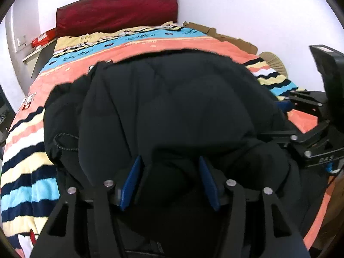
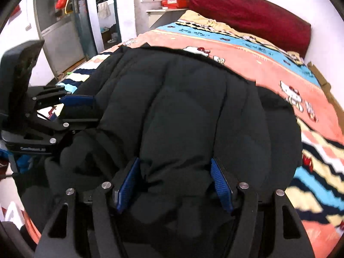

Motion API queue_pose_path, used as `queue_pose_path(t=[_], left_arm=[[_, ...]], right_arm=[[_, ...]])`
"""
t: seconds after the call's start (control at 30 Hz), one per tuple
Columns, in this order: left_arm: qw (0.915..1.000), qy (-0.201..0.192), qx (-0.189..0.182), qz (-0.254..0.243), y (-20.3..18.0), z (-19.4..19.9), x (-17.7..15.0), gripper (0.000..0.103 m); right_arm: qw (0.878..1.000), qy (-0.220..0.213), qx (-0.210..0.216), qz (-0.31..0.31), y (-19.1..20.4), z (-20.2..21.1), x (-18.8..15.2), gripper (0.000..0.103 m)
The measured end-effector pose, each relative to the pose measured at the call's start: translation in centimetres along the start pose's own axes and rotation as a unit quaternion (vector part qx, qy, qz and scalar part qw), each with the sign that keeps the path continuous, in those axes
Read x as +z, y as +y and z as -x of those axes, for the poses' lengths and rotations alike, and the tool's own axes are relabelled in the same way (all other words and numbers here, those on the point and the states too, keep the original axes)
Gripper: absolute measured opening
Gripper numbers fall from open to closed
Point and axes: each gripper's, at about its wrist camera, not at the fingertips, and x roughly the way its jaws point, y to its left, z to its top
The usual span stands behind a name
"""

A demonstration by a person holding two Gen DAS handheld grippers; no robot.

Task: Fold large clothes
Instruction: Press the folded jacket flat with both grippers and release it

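Note:
A black puffer jacket (image 1: 172,99) (image 2: 182,107) lies bunched across the striped cartoon blanket (image 1: 150,47) on the bed. My left gripper (image 1: 169,160) points down at the jacket's near edge. A lump of its fabric sits between the blue pads (image 1: 132,180), and a dark gap shows beside the left pad. My right gripper (image 2: 175,161) has creased jacket fabric filling the span between its pads (image 2: 221,185). Each gripper shows in the other's view, at the jacket's side: the right gripper (image 1: 277,118) and the left gripper (image 2: 86,109).
A dark red cushion (image 1: 116,10) (image 2: 253,15) stands against the wall at the bed's head. A red box (image 2: 172,1) rests on a shelf beside it. Flattened cardboard (image 1: 232,36) lies along the far wall. A door (image 2: 58,25) stands beyond the bed.

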Motion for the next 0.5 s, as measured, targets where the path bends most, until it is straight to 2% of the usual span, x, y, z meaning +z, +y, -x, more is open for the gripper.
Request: queue_pose_path(t=[0.17, 0.3, 0.5], left_arm=[[0.9997, 0.017, 0.009, 0.014, 1.3, -3.5, 1.5, 0.056], [0.9995, 0.017, 0.005, 0.027, 2.1, -5.6, 2.6, 0.056], [0.9982, 0.038, 0.027, 0.037, 2.3, -7.3, 4.4, 0.056]], right_arm=[[0.999, 0.011, -0.017, -0.026, -1.3, -3.3, 1.2, 0.068], [0.998, 0.001, -0.017, -0.063, -2.8, -6.7, 1.9, 0.069], [0.997, 0.020, -0.046, -0.065, -2.8, -7.4, 3.3, 0.069]])
